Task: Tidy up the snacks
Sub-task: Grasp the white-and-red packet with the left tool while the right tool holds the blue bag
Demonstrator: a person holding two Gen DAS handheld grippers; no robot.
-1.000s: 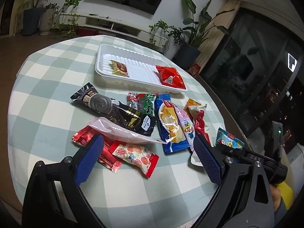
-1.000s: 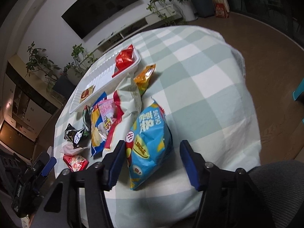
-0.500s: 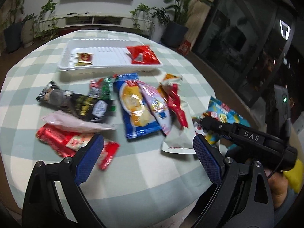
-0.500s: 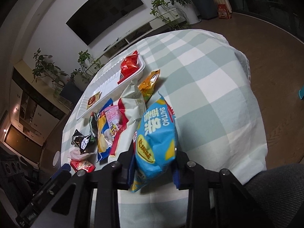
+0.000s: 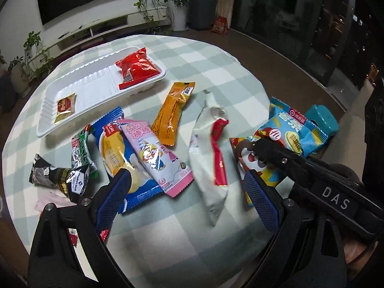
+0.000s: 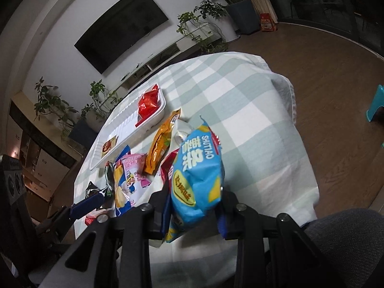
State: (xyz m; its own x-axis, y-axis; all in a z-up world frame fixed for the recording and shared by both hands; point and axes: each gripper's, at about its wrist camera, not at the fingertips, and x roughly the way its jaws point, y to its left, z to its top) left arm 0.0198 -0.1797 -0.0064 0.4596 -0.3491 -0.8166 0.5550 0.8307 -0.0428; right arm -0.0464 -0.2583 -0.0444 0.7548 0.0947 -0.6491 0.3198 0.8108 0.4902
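Observation:
My right gripper [image 6: 193,212] is shut on a blue chip bag [image 6: 195,180] and holds it lifted above the table's right side; the bag also shows in the left wrist view [image 5: 291,132]. My left gripper [image 5: 187,201] is open and empty above the near table, over a white-and-red packet [image 5: 211,153]. A white tray [image 5: 96,84] at the back holds a red packet [image 5: 138,66] and a small gold-red packet [image 5: 64,104]. Several loose snacks lie between: an orange packet [image 5: 172,112], a pink packet [image 5: 153,153], a blue-yellow packet [image 5: 115,153].
The round table has a green-and-white checked cloth [image 6: 240,100] hanging over its edge. A green packet [image 5: 81,148] and a black packet [image 5: 60,177] lie at the left. A teal stool [image 6: 376,105] stands on the wooden floor at the right.
My right gripper has shut on the blue chip bag and lifted it off the table. My left gripper has swung right, over the middle snacks, still open.

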